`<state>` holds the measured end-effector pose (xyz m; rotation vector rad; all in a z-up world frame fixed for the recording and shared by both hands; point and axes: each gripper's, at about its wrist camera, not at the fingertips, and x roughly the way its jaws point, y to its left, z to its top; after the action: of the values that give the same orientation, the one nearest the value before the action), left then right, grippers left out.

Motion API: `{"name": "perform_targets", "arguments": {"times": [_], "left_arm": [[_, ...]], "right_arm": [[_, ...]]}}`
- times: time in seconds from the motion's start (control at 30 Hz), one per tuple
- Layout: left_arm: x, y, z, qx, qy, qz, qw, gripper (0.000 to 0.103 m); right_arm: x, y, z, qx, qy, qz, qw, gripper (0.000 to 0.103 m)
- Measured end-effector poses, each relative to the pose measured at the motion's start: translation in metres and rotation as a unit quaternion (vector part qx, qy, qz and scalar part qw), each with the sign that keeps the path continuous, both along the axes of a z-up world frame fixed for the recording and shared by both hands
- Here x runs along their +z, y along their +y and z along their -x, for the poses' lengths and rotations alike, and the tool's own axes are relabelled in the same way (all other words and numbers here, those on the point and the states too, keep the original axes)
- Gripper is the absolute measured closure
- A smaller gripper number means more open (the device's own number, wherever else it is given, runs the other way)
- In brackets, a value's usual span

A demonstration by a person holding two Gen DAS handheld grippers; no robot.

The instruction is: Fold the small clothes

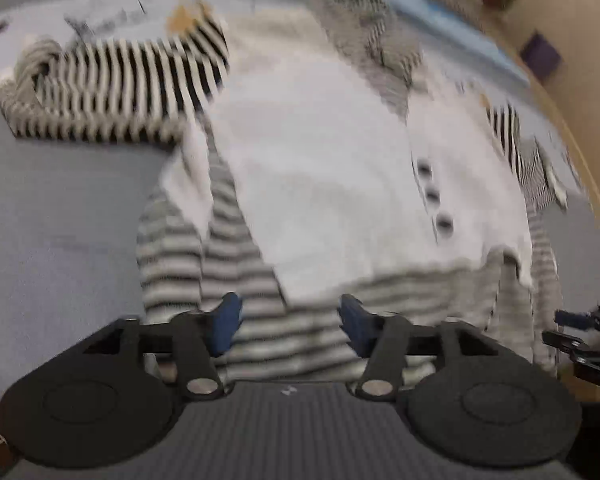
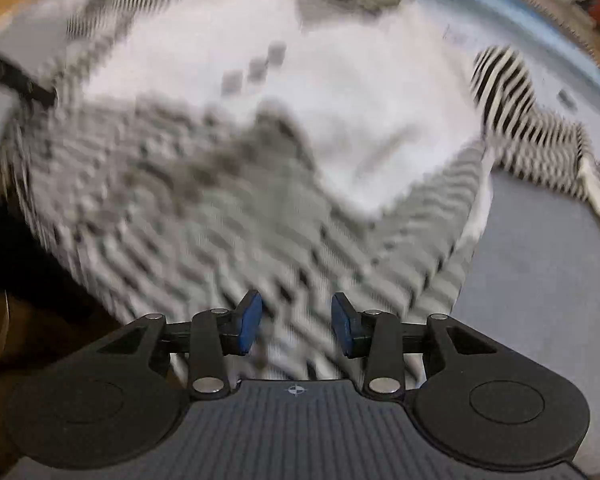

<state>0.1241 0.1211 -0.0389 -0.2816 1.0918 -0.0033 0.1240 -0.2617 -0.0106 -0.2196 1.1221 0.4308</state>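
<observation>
The grey-striped garment (image 1: 256,280) with a white panel — soft, limp, light — is spread on the bed (image 1: 60,216) at twelve o'clock of both grippers. Left gripper (image 1: 290,326) and right gripper (image 2: 296,326) are held spread, empty. Its near hem is best pinched.

White top (image 1: 332,168) with dark buttons (image 1: 434,196) over a grey-striped garment (image 1: 236,264); black-and-white striped piece (image 1: 116,92) at ten o'clock, on a grey-blue surface (image 1: 60,216).

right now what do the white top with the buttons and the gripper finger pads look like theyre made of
White top: soft matte cloth, probably cotton knit; it drapes and creases, with grey striped fabric beneath. Blur hides the weave. Left gripper pads: blue, dull, likely rubber or soft plastic.
</observation>
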Motion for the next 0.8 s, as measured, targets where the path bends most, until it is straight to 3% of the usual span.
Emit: {"name": "perform_targets", "arguments": {"times": [0.17,0.23,0.3,0.37,0.47,0.6,0.7,0.73,0.77,0.8], "left_arm": [[0.035,-0.003,-0.014,0.043,-0.068,-0.012,0.9967,0.036],[0.054,0.0,-0.016,0.054,-0.118,-0.014,0.9914,0.028],[0.064,0.006,-0.022,0.064,-0.163,-0.042,0.9836,0.022],[0.062,0.017,-0.04,0.086,-0.155,-0.069,0.9818,0.022],[0.067,0.044,-0.073,0.126,-0.155,-0.053,0.9785,0.022],[0.073,0.084,-0.105,0.152,-0.18,-0.069,0.9693,0.022],[0.052,0.126,-0.114,0.176,-0.176,-0.07,0.9661,0.023],[0.042,0.142,-0.117,0.191,-0.159,-0.07,0.966,0.028],[0.031,0.16,-0.12,0.221,-0.128,-0.065,0.9647,0.044],[0.024,0.177,-0.119,0.248,-0.117,-0.044,0.9607,0.05]], "right_arm": [[0.027,-0.009,-0.021,-0.088,-0.058,-0.067,0.992,0.062],[0.037,-0.011,-0.026,-0.12,-0.089,-0.086,0.985,0.062],[0.044,-0.017,-0.034,-0.151,-0.117,-0.109,0.975,0.062],[0.051,-0.019,-0.042,-0.188,-0.14,-0.136,0.963,0.062],[0.061,-0.02,-0.049,-0.209,-0.159,-0.165,0.951,0.062],[0.071,0.001,-0.062,-0.174,-0.188,-0.106,0.961,0.062],[0.089,0.02,-0.084,-0.143,-0.193,-0.099,0.966,0.062],[0.096,0.028,-0.096,-0.133,-0.195,-0.092,0.967,0.062],[0.102,0.038,-0.104,-0.125,-0.2,-0.085,0.968,0.062],[0.108,0.049,-0.117,-0.118,-0.209,-0.083,0.967,0.062]]}}
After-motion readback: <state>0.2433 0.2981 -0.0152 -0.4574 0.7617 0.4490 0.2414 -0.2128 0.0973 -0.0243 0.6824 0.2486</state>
